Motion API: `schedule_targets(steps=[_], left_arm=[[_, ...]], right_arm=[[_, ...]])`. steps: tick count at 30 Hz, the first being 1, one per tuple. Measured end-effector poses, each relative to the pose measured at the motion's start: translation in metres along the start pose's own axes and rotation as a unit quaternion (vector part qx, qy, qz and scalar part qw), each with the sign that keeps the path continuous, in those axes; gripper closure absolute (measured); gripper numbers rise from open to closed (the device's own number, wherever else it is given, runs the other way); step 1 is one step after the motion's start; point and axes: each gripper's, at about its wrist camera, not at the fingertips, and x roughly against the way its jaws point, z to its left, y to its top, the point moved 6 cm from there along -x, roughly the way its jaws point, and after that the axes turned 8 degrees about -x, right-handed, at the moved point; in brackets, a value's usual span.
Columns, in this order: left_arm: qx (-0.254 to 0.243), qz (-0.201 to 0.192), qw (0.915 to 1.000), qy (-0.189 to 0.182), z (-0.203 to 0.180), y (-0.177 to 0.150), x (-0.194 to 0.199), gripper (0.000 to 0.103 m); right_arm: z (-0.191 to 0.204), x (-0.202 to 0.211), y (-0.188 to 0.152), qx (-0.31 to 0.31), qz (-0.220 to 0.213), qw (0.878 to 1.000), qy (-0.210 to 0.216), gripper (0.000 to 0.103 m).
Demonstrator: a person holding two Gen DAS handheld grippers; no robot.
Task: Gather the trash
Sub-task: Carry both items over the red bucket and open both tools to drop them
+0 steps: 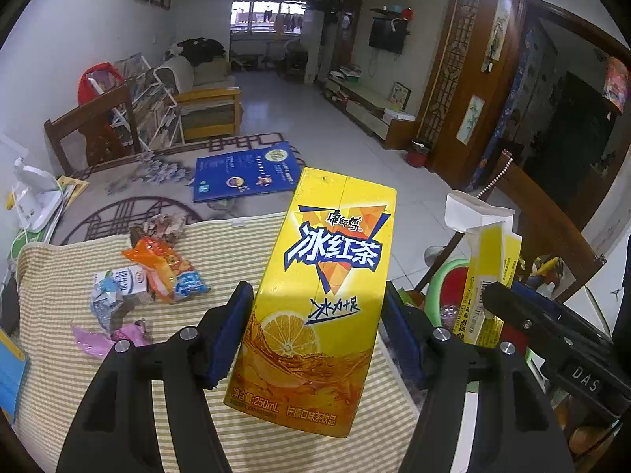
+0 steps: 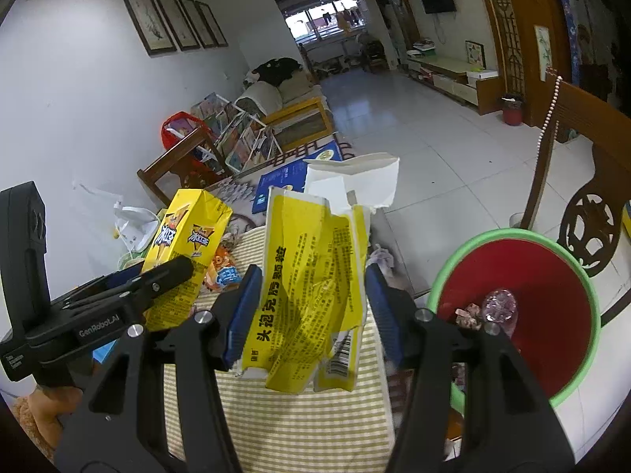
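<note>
Tools first: my left tool (image 1: 315,331) is clamped on a yellow iced-tea carton (image 1: 315,295), its blue pads pressing the carton's two narrow sides, and my right tool (image 2: 311,307) is clamped on a torn yellow box (image 2: 307,295), crumpled and split open. Both pieces hang clear above the striped cloth (image 1: 295,445) that covers the tabletop.

In the left wrist view the carton stands nearly upright, its long axis running from about six o'clock to twelve, leaning a little toward one o'clock, printed face toward the camera and folded top away from me. In the right wrist view the torn box also runs six to twelve, barcode end down, with a white torn flap (image 2: 355,181) sticking out at the top.

Outward from the right tool, at three to four o'clock, sits the red bin (image 2: 520,315) with a green rim, just beside the tabletop's edge. A few scraps already lie in its bottom, so I judge some collecting is done. Neither held piece is over the opening yet.

Outward from the left tool, at nine to ten o'clock on the cloth, trash is left: an orange snack wrapper (image 1: 163,268), a crushed milk carton (image 1: 114,287), a pink wrapper (image 1: 106,339) and some brownish scraps (image 1: 161,224) beyond them.
</note>
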Motion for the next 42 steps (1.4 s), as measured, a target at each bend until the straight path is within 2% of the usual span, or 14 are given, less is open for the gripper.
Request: schedule_targets(steps=[8,16,30,35,42], left_arm=[[-0.024,0.004,0.9994,-0.025,-0.042,0.009,-0.015,0.040],[-0.050,0.012,0.9970,-0.058,-0.089,0.022,-0.038,0.040],[-0.102,0.042,0.9840,-0.141,-0.188,0.027,-0.085,0.040],[-0.115,0.054,0.9798,-0.155,-0.211,0.026,-0.098,0.040],[-0.119,0.067,0.9775,-0.161,-0.225,0.023,-0.108,0.040]], right_arm=[[-0.033,0.015,0.008,-0.020,-0.015,1.000,-0.019,0.050],[-0.082,0.030,0.020,-0.049,-0.029,0.997,-0.050,0.050],[-0.170,0.059,0.021,-0.108,-0.042,0.986,-0.118,0.050],[-0.190,0.067,0.021,-0.123,-0.042,0.983,-0.133,0.050],[-0.204,0.073,0.018,-0.137,-0.041,0.979,-0.143,0.050]])
